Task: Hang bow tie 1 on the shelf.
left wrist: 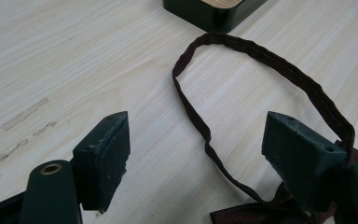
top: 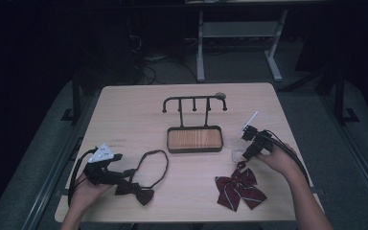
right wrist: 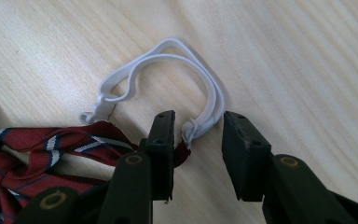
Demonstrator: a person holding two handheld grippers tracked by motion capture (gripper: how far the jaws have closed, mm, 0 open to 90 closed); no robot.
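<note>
A dark brown bow tie [top: 136, 191] lies near the table's front left, its strap loop [top: 155, 167] spread out toward the middle. My left gripper [top: 124, 173] rests low beside it, open. In the left gripper view the wide jaws [left wrist: 196, 140] straddle one side of the strap [left wrist: 261, 56], and the pads do not touch it. A red striped bow tie [top: 239, 189] lies at the front right with a white elastic strap [top: 237, 154]. My right gripper [right wrist: 199, 119] stands over the strap's end [right wrist: 168, 46], jaws on either side with gaps, beside the red fabric [right wrist: 37, 144].
A black hook rack [top: 194, 99] rises from a wooden-floored tray base [top: 194, 139] at the table's centre; the base's corner [left wrist: 209, 11] appears in the left gripper view. The light wooden table [top: 124, 110] has bare surface at the back left. Desk legs [top: 200, 48] stand beyond it.
</note>
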